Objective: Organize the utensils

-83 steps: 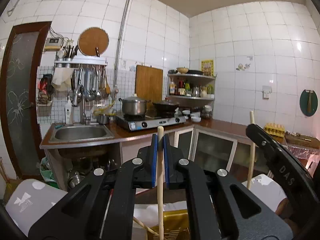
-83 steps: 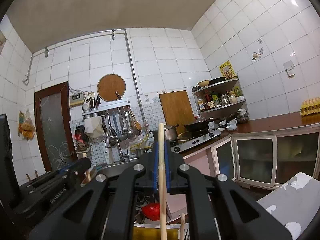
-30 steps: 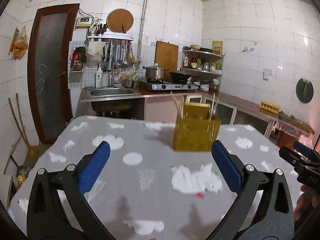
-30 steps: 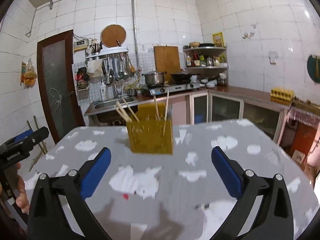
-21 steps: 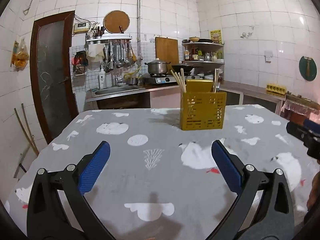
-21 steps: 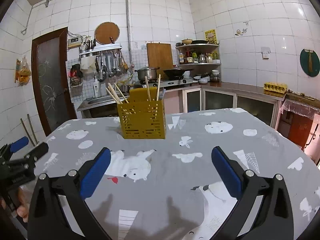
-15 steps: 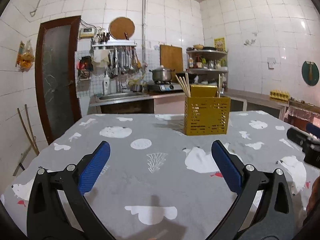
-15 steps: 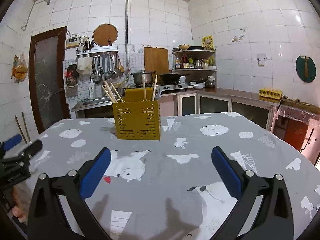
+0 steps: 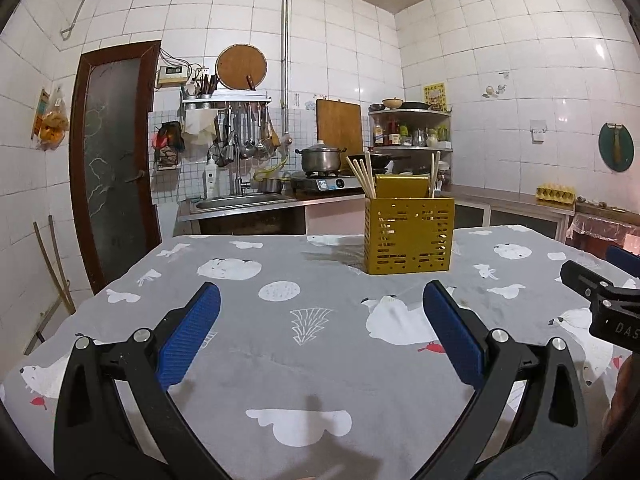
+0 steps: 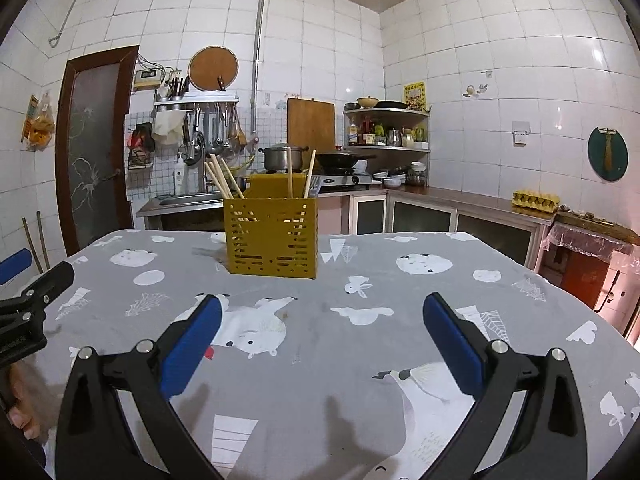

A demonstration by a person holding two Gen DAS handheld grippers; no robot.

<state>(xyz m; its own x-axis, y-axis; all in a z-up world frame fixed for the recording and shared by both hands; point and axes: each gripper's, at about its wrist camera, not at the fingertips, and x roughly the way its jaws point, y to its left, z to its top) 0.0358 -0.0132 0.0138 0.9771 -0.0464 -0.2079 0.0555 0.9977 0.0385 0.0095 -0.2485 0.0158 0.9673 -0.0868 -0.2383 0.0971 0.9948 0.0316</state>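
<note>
Your left gripper [image 9: 320,330] is spread wide, nothing between the blue pads [image 9: 188,334]. It hovers low over the grey animal-print tablecloth [image 9: 280,364], pointing at the kitchen counter.

Your right gripper [image 10: 322,332] is the same: fingers wide apart, blue pads [image 10: 452,344] bare, holding nothing.

The yellow perforated utensil caddy [image 9: 409,236] stands upright on the cloth, well ahead of the left gripper and a bit right of its centre line. From the right gripper it sits ahead and left of centre [image 10: 272,236].

Wooden chopsticks [image 9: 362,176] stick out of the caddy top. A bunch leans left at its left end, and a couple stand near-upright towards the right end [image 10: 289,172]. Exact count and which compartment each sits in: can't tell from here, the perforated wall hides the bases.

Each gripper shows in the other's view. The right one pokes in at the left camera's right edge [image 9: 600,300]; the left one is at the right camera's left edge [image 10: 28,304], with part of your hand [image 10: 24,408] below it.

Background past the table edge: steel sink [image 9: 240,202], a lidded pot [image 9: 322,158] on the stove, hanging ladles [image 9: 244,136], and a wooden cutting board [image 9: 339,124] leaning on the tile wall.
</note>
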